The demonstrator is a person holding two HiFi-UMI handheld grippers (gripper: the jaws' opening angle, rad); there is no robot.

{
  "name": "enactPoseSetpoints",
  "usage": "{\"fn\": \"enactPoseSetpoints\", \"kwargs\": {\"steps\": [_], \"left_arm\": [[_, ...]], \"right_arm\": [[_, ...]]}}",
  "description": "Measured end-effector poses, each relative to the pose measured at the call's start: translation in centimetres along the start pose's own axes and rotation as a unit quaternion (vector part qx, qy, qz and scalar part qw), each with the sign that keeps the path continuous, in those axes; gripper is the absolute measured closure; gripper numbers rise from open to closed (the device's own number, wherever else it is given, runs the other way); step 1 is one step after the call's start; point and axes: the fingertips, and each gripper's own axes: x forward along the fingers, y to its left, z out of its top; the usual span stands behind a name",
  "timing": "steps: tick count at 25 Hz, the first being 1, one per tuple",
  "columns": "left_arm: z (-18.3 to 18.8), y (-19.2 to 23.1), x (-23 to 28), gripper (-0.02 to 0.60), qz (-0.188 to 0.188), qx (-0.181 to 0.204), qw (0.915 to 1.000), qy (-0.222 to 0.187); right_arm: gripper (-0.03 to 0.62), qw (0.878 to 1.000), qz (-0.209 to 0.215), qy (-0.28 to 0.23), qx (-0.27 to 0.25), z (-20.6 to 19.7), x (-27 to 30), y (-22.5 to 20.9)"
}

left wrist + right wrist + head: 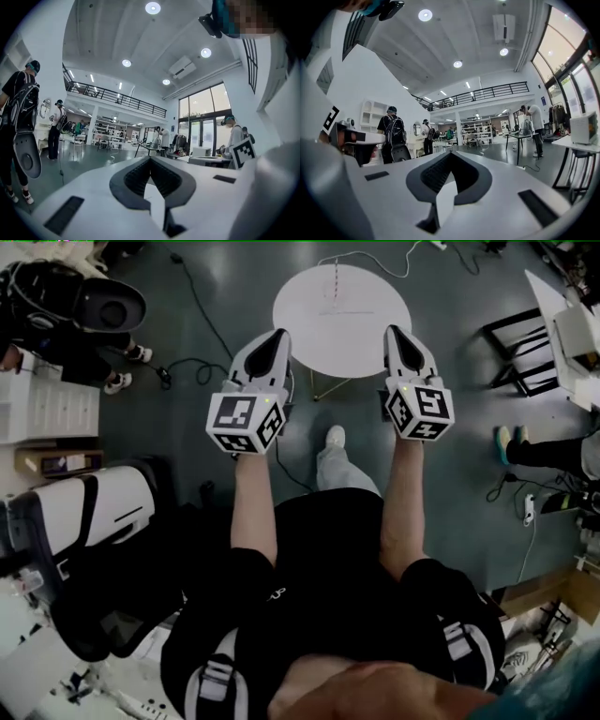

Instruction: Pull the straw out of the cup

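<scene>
In the head view, both grippers are held out at chest height above the near edge of a round white table (361,334). A thin pale-red stick-like thing (335,282) stands near the table's far side; it is too small to tell whether it is the straw in a cup. The left gripper (278,335) and the right gripper (393,330) both have their jaws together with nothing between them. In the left gripper view, the left gripper (150,158) points level across a hall. The right gripper (451,153) does the same in its view. Neither shows a cup.
Black cables (192,306) run over the dark floor left of the table. A black frame (517,345) and another person's feet (509,440) are at the right. A white machine (89,512) stands at the left. Several people and tables fill the hall beyond.
</scene>
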Motion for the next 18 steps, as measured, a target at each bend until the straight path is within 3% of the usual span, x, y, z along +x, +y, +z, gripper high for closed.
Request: {"fn": "enactPoseSetpoints", "kwargs": {"steps": [5, 10, 15, 18], "left_arm": [[-0.4, 2.2, 4.9, 0.573, 0.028, 0.01, 0.9993, 0.022], [-1.6, 0.9, 10.6, 0.574, 0.019, 0.073, 0.995, 0.065], [-2.5, 0.2, 14.1, 0.574, -0.003, 0.044, 0.9958, 0.08], [-3.0, 0.4, 14.8, 0.574, 0.006, 0.059, 0.9942, 0.09]], "right_arm": [[0.577, 0.999, 0.023, -0.015, 0.016, -0.2, 4.2, -1.7], [0.577, 1.0, 0.019, -0.013, 0.002, -0.2, 6.8, -5.3], [0.577, 1.0, 0.003, -0.008, 0.02, -1.0, 8.4, -8.8], [0.577, 1.0, 0.006, -0.005, 0.014, -1.3, 9.3, -9.2]]}}
